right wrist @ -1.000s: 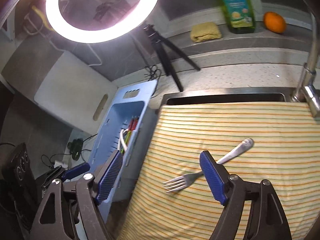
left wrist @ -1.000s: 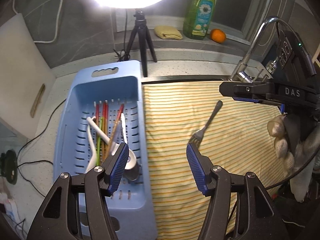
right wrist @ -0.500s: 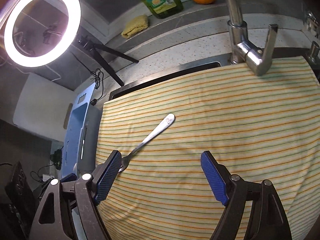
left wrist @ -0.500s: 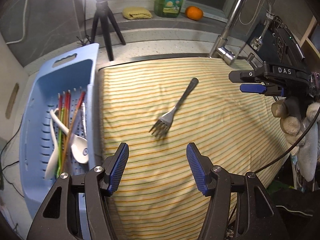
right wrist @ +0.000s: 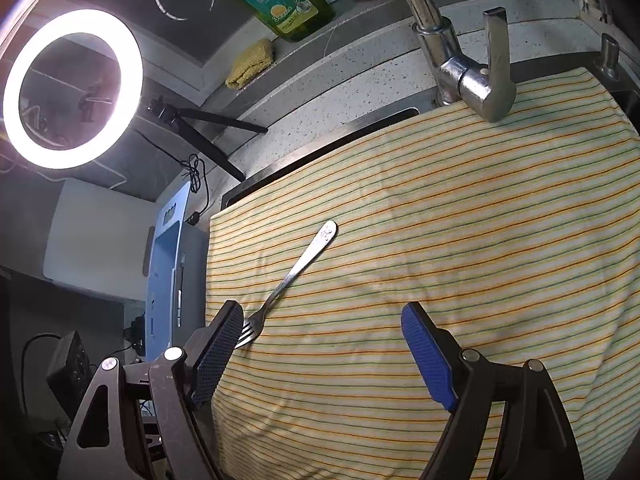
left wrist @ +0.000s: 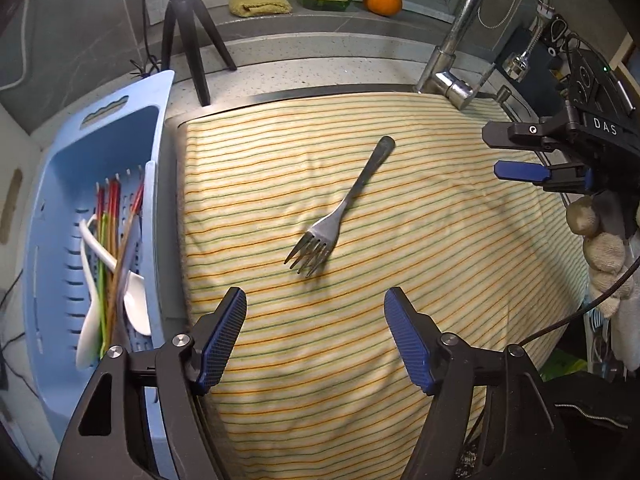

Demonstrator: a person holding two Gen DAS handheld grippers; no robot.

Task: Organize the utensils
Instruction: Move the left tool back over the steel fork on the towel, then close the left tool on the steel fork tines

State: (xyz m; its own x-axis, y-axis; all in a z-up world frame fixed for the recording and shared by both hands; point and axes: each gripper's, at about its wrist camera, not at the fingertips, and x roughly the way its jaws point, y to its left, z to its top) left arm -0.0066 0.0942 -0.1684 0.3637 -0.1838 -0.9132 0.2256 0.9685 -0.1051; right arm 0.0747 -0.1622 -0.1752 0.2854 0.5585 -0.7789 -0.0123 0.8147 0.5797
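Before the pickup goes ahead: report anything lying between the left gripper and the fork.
Nothing visible. The left gripper, its jaws opening and empty, hangs just short of the fork, with only bare striped cloth between them.

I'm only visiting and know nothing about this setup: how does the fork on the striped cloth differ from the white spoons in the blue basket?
The fork is grey metal with tines; the white spoons look like plastic with smooth bowls. The fork lies alone and flat on the striped cloth; the spoons sit in the blue basket, tangled with coloured chopsticks. Both are eating utensils, and neither is held by a gripper.
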